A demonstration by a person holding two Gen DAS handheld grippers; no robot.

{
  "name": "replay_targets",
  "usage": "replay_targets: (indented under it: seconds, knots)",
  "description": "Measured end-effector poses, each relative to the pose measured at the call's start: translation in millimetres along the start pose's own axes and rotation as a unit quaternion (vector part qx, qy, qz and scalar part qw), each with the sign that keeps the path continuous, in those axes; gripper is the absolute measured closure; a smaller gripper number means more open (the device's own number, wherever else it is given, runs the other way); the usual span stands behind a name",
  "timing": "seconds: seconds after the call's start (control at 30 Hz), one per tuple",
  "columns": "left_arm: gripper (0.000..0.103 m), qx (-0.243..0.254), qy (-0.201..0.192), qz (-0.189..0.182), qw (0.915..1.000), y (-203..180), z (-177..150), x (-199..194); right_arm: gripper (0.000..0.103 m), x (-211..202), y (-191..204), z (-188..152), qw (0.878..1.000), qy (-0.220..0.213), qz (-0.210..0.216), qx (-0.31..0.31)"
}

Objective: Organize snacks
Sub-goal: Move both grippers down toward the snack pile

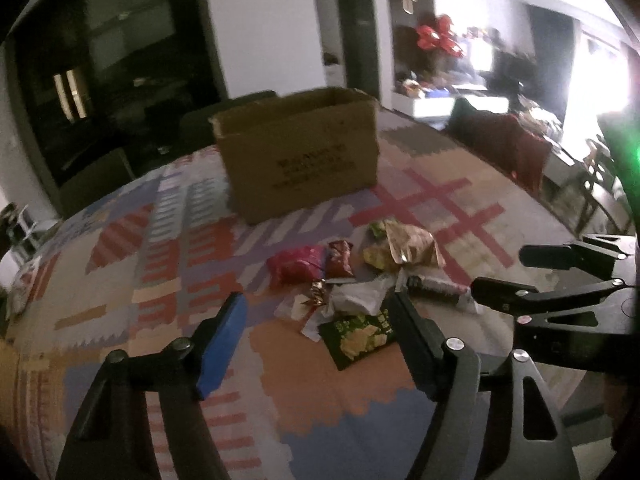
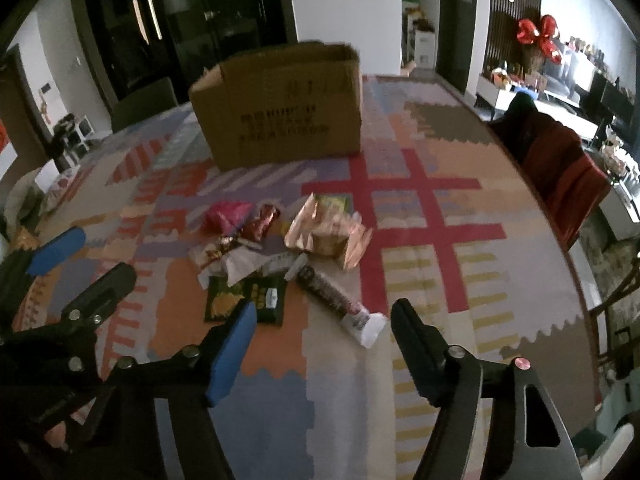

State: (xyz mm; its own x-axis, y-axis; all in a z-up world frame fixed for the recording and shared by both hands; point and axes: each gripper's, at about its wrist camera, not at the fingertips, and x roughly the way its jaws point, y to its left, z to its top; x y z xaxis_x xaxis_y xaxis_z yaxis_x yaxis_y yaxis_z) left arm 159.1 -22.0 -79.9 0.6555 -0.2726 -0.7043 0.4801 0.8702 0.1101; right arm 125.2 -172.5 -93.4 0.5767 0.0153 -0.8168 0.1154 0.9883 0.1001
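An open cardboard box (image 1: 300, 156) (image 2: 280, 108) stands at the far side of the table. In front of it lies a heap of snack packets: a pink bag (image 1: 296, 266) (image 2: 228, 214), a dark red packet (image 1: 340, 258) (image 2: 264, 220), a gold foil bag (image 1: 412, 244) (image 2: 328, 232), a green chip bag (image 1: 360, 336) (image 2: 244, 298) and a dark wrapped bar (image 1: 436, 286) (image 2: 332, 296). My left gripper (image 1: 316, 320) is open and empty, just short of the green bag. My right gripper (image 2: 324, 328) is open and empty, near the bar. It also shows in the left wrist view (image 1: 500, 276).
The table is covered by a patchwork-patterned cloth (image 2: 420, 208). A chair with a red cover (image 2: 560, 172) stands at the right edge. A dark chair (image 2: 144, 100) stands behind the box on the left.
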Motion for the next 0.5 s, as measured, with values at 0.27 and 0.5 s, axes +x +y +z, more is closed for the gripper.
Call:
replay_targets:
  seconds: [0.27, 0.5]
  knots:
    - [0.032, 0.042, 0.019, -0.025, 0.9986, -11.6, -6.5, 33.2, 0.049, 33.1, 7.9, -2.4, 0.998, 0.041, -0.015, -0.054]
    - [0.039, 0.051, 0.041, -0.020, 0.9976, -21.7, -9.1, 65.2, 0.056, 59.0, 3.9, -2.1, 0.995, 0.061, -0.001, -0.084]
